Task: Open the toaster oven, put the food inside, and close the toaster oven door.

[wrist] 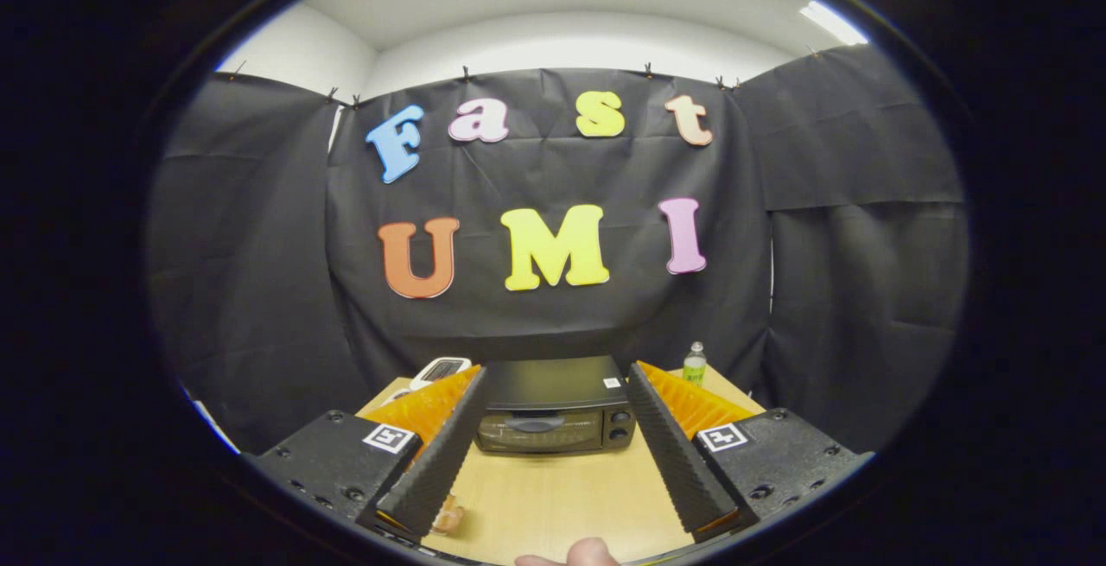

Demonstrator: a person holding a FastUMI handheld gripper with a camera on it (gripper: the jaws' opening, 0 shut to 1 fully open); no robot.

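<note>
Fingers of the gripper stand wide apart and hold nothing; between their tips, on the far part of the wooden table, I see the toaster oven. Its door looks closed, with the handle across the upper part of the glass and two knobs at the right of it. So I judge the step in hand is the first one, to open the door, and it is not yet begun.

To do it well, the gripper should go forward and a little down, straight toward the handle, not toward the knobs. I would narrow the fingers only when the handle is between them, then pull toward the near side and downward, because such a door probably turns on its bottom edge. The oven is light-looking, so a slow pull is better, otherwise it may slide on the table.

The food, a small pale brown piece, lies near the left finger at the near edge; I cannot tell what kind it is. A fingertip of a person shows at the near edge. A white device lies far left and a green bottle stands far right of the oven.
</note>
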